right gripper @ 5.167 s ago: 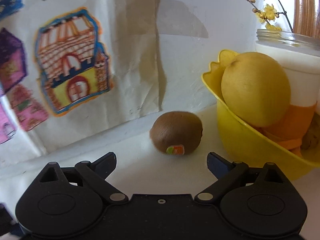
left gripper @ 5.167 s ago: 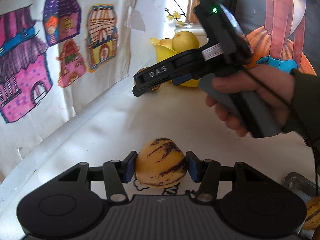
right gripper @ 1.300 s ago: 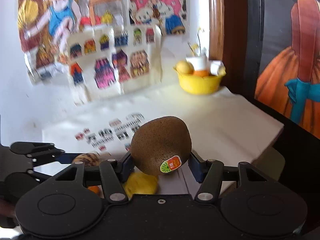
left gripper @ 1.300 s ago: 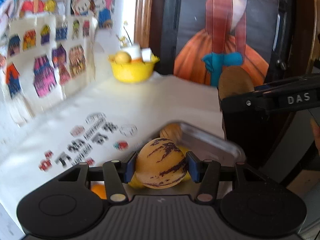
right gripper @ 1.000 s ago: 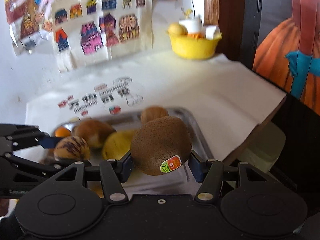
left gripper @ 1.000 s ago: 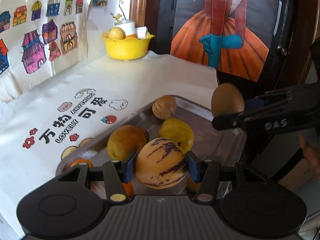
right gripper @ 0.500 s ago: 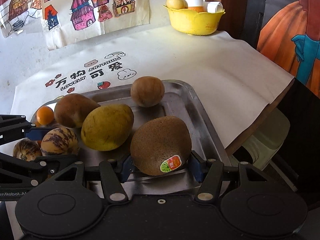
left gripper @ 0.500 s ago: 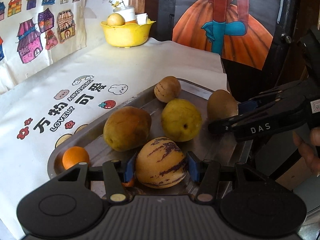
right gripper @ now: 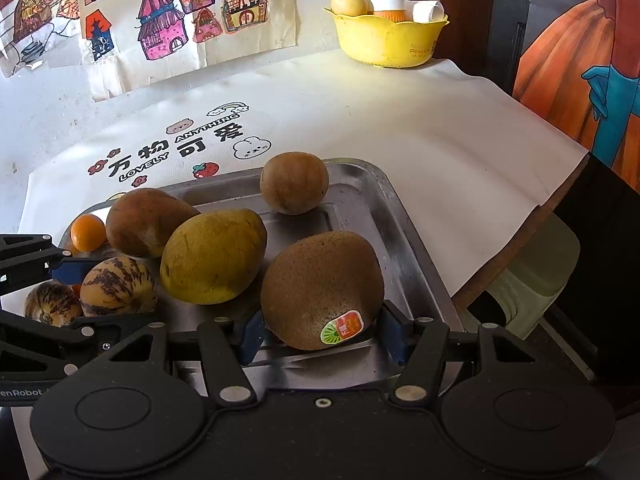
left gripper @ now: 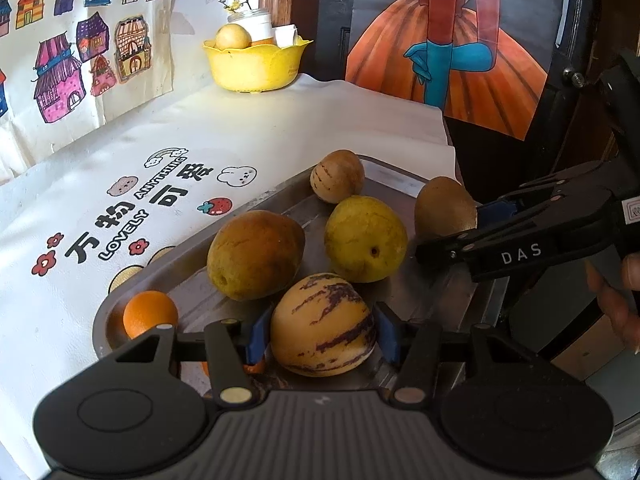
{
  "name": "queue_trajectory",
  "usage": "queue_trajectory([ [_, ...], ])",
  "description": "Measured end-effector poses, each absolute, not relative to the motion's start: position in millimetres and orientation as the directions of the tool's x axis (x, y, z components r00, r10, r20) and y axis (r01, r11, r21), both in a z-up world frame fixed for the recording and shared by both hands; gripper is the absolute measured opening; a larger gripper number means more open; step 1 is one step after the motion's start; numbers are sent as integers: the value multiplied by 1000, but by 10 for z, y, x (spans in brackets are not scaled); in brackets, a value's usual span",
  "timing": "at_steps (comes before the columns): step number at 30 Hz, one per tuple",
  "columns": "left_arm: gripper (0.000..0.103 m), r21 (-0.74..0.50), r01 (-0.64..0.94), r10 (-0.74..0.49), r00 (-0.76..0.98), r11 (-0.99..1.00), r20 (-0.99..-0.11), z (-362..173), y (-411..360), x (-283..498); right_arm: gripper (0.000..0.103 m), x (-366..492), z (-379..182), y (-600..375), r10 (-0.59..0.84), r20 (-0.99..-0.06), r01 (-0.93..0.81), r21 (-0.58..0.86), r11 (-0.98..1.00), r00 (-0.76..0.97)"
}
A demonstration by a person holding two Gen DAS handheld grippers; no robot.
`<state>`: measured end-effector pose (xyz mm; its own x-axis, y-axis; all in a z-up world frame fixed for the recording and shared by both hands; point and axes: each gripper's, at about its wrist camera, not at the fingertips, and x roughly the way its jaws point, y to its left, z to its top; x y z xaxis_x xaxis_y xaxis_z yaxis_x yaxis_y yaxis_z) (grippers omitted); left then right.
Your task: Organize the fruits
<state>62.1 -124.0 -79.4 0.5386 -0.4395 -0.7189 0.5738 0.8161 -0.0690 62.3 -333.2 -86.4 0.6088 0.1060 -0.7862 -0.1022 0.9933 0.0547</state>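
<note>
Left wrist view: left gripper (left gripper: 323, 334) low over the near end of the steel tray (left gripper: 394, 178), tilted steeply down. Striped melon (left gripper: 323, 325) sits between its blue pads; the pads look to be at the melon's sides, so grasping it, though a thin gap at the right pad can't be ruled out. Melon's long axis runs roughly across the jaws, narrower end up and away from the camera. Behind it in the tray: brown mango (left gripper: 255, 254), yellow mango (left gripper: 365, 238), small round tan fruit (left gripper: 337, 176) at the far end, orange (left gripper: 150, 314) at the left rim. Right gripper (left gripper: 448, 236) reaches in from the right edge, nearly level in this view, kiwi (left gripper: 445, 208) in its tips; fingers (left gripper: 612, 296) of a hand wrap the handle.

Right wrist view: right gripper (right gripper: 320, 334) pitched down over the tray's (right gripper: 384, 200) near right part, clamped on the kiwi (right gripper: 322, 290). Kiwi's long axis tilts up to the right, sticker facing the camera. Left gripper (right gripper: 76, 300) enters from the left, holding the striped melon (right gripper: 118, 286); a second striped fruit (right gripper: 52, 304) just beside it. Yellow bowl (right gripper: 386, 42) far back on the cloth (right gripper: 400, 120).
</note>
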Motion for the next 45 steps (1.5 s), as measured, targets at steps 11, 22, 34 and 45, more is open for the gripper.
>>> queue_trajectory([
  [11, 60, -76, 573, -445, 539, 816, -715, -761, -1221, 605, 63, 617, -857, -3345, 108, -792, -89, 68, 994, 601],
  [22, 82, -71, 562, -449, 572, 824, -686, -629, -1183, 567, 70, 582, -739, -3309, 105, -775, -92, 61, 994, 623],
  [34, 96, -72, 532, -446, 620, 844, -645, -411, -1021, 525, 85, 479, -334, -3271, 120, -711, -78, 92, 993, 693],
  [45, 102, -76, 446, -399, 697, 892, -595, -88, -701, 526, 102, 303, 229, -3032, 138, -605, -55, 153, 987, 784],
])
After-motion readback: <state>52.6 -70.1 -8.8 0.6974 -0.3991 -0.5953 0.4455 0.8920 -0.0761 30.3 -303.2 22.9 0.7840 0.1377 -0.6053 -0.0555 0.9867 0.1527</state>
